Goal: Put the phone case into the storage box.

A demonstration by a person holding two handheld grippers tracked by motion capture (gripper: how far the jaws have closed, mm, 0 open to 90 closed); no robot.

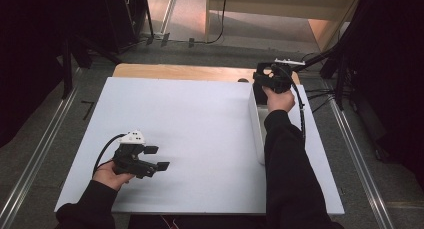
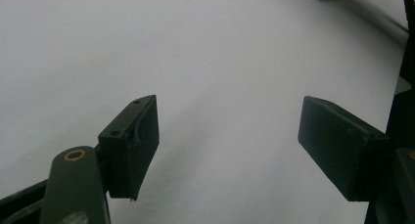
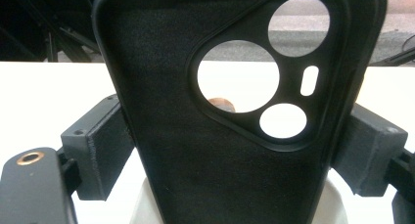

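The right gripper (image 3: 230, 150) pinched a phone case (image 3: 215, 136) by its edges (best kept upright); the left gripper (image 2: 230, 150) hung spread, empty.

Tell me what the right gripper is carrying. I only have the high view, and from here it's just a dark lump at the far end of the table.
Observer: In the right gripper view, the right gripper is shut on a black phone case with round camera cut-outs. Its fingers pinch the case's two long edges.
Operator: What's directly below it?
Observer: A rounded white piece sits just under the case's lower end. I can't tell whether they touch.
Operator: And the left one, is anything in it?
Observer: No. The left gripper view shows the left gripper open with nothing between the fingers, just the white board beyond them.
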